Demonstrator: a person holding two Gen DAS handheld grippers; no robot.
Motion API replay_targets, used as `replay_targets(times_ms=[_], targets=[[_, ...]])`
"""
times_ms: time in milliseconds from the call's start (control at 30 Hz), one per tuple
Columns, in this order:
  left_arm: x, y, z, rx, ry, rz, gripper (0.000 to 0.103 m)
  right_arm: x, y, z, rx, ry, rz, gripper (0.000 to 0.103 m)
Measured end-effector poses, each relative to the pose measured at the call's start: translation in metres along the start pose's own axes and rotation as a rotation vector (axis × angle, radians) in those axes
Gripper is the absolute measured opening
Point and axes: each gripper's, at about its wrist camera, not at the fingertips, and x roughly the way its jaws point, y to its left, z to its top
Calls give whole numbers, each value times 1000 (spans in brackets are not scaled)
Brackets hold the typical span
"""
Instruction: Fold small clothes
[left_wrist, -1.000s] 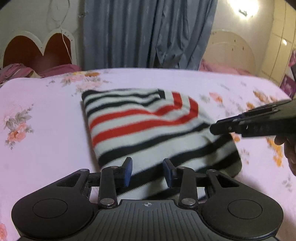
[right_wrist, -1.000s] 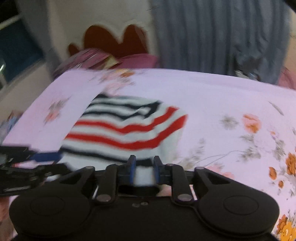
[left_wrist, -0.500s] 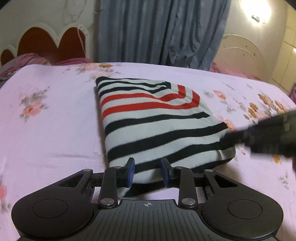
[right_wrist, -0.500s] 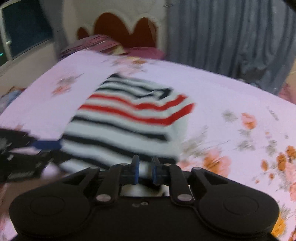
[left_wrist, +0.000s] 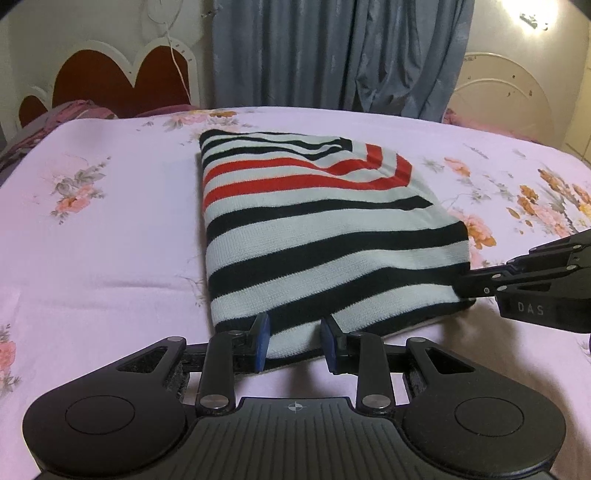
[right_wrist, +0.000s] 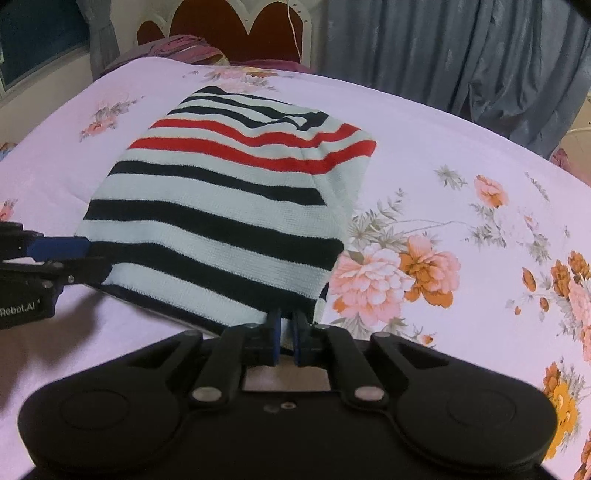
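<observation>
**Two grippers met a folded sweater's near edge**

A striped sweater (left_wrist: 314, 236) lay folded on the floral bed (left_wrist: 110, 229). The left hand-held gripper (left_wrist: 294, 341), angled downward, stood narrowly parted astride its near hem. The right hand-held gripper (right_wrist: 287, 338), also pitched down, had just been closing and pinched the hem's corner.

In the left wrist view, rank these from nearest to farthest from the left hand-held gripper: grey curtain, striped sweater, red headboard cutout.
1. Striped sweater: its near hem lies between the left hand-held gripper fingers.
2. Red headboard cutout: past the bed's far edge, upper left.
3. Grey curtain: behind the bed, top centre; too close to the headboard to rank firmly.
</observation>
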Motion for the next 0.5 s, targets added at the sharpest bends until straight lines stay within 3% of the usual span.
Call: replay_targets(times_ms=[500], targets=[[-82, -37, -18, -22, -98, 38, 31, -95, -11, -35, 51, -133, 15, 18]])
